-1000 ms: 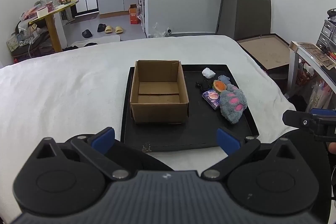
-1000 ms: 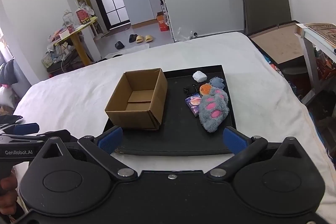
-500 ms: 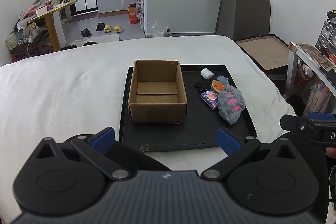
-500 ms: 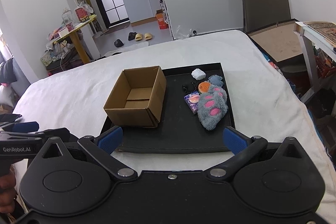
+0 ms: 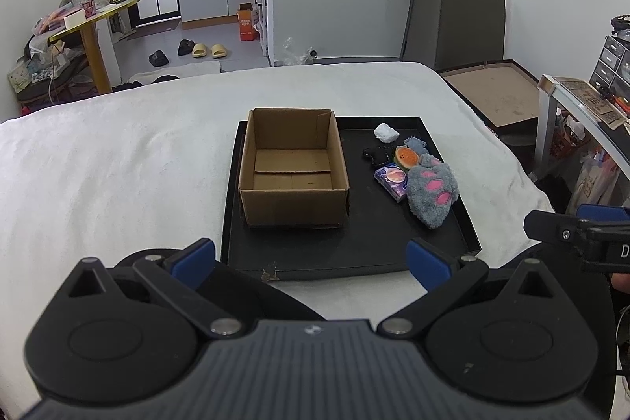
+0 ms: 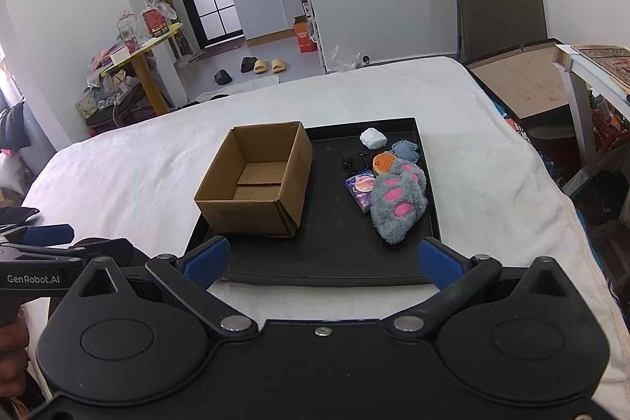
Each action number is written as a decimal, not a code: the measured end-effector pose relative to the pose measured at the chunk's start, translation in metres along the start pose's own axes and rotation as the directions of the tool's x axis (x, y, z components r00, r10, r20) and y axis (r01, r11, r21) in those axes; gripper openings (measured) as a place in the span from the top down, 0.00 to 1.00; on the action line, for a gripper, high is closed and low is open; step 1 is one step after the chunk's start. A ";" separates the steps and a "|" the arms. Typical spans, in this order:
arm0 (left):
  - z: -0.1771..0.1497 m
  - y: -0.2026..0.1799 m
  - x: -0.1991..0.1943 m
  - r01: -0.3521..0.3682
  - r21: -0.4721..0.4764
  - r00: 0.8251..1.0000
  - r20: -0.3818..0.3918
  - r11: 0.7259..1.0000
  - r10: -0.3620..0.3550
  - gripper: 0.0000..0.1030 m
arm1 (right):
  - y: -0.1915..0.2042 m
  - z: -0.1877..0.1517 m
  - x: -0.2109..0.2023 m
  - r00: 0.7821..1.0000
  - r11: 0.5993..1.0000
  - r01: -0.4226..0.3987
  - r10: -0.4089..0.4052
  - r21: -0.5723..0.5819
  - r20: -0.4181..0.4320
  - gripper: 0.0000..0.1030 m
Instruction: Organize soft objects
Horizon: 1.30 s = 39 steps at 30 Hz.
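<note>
On a white-covered bed [image 5: 118, 176]: black tray [image 5: 354, 254], with open cardboard box [image 5: 293, 172] standing upright on its left part, flaps up, nothing visible inside. Right of the box, well apart from it, a cluster of soft things on the tray: grey plush paw with pink pads [image 5: 431, 193] nearest the tray's right rim, purple packet [image 5: 390, 178] touching its left side, round orange toy [image 5: 407, 156] just behind, small blue-grey plush [image 5: 415, 143] beyond that, white lump [image 5: 386, 132] at the far end, small black item [image 5: 374, 154] beside the orange toy (too dark to identify). Left claw [image 5: 311, 258] low at the near edge of the tray, blue-tipped fingers [image 5: 195, 256] spread wide apart, holding nothing. Right claw [image 6: 323, 260] likewise at the tray's near edge, fingers [image 6: 437, 262] wide apart, nothing between them. Each claw visible at the edge of the other's view. Beyond the bed: yellow side table [image 6: 145, 48], slippers on floor [image 6: 269, 65].
</note>
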<state>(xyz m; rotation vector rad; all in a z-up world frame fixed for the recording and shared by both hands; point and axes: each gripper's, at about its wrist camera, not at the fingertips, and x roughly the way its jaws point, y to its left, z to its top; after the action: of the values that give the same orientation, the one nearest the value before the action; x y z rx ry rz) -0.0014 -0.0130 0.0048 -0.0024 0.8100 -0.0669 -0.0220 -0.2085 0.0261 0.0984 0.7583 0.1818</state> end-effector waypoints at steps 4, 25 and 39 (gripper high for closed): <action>-0.001 0.001 0.000 0.003 -0.003 1.000 0.001 1.000 -0.003 0.00 | 0.000 0.000 0.000 1.000 1.000 -0.002 0.002 0.001 -0.001 0.00; -0.003 -0.002 -0.002 0.000 0.002 1.000 0.002 1.000 0.000 0.00 | 0.003 -0.001 0.000 1.000 1.000 0.005 -0.005 -0.007 0.003 0.00; -0.001 0.000 0.004 0.001 0.007 1.000 -0.002 1.000 -0.001 0.00 | -0.001 0.000 0.002 1.000 1.000 -0.013 0.013 0.007 -0.006 0.00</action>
<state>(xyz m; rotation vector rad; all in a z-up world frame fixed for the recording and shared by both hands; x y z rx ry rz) 0.0005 -0.0130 0.0013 0.0034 0.8116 -0.0710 -0.0208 -0.2090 0.0246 0.1093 0.7641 0.1919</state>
